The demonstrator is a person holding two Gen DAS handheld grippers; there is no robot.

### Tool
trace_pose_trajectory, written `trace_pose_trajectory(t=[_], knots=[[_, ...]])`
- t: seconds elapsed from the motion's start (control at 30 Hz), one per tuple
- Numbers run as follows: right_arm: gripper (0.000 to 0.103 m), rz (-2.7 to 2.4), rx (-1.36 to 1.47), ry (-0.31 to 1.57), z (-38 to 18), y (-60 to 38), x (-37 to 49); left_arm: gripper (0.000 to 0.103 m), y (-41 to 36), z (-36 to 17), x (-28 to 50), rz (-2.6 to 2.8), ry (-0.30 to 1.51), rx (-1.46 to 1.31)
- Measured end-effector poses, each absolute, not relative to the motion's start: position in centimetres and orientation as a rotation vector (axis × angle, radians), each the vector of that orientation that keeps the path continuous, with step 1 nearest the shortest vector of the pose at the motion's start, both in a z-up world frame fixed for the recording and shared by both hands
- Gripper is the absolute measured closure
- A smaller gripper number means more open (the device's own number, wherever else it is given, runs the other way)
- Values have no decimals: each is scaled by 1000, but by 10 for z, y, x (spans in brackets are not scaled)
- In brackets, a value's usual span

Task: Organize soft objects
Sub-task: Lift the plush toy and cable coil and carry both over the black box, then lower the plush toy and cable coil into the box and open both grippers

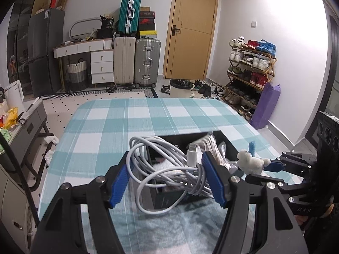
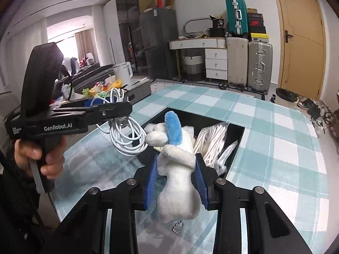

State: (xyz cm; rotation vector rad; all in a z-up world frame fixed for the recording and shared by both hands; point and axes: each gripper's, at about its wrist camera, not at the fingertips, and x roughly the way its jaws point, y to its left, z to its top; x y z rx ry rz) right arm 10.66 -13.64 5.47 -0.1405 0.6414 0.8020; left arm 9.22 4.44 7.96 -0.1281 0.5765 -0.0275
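Note:
My left gripper (image 1: pixel 167 175) is shut on a coiled white charging cable (image 1: pixel 169 169) and holds it above the near left part of a black open box (image 1: pixel 190 136) on the checked table. The cable also hangs from that gripper in the right wrist view (image 2: pixel 127 135). My right gripper (image 2: pixel 177 180) is shut on a white plush toy with a blue ear (image 2: pixel 178 169), held over the box (image 2: pixel 239 146) near its front edge. The toy shows at the right in the left wrist view (image 1: pixel 250 160). The box holds a bundle of white cord (image 2: pixel 211 141) and plastic-wrapped items.
The table has a teal and white checked cloth (image 1: pixel 127 127). A grey side table with a kettle and snacks (image 1: pixel 12 110) stands to the left. Suitcases (image 1: pixel 135 61), a drawer unit, a door and a shoe rack (image 1: pixel 250 72) line the far wall.

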Motion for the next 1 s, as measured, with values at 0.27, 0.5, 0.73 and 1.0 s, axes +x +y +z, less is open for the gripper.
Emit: trace_pose_trajectory(t=[0.27, 0.5, 0.73, 1.0], knots=[[69, 758, -61, 635, 62, -129, 132, 37, 44, 81, 112, -12, 560, -102], [69, 732, -2, 621, 65, -124, 153, 37, 43, 75, 126, -4, 567, -84], [69, 712, 37, 621, 56, -119, 172, 37, 37, 62, 133, -2, 588, -71], [69, 675, 37, 658, 41, -113, 190, 37, 27, 49, 145, 2, 607, -44]])
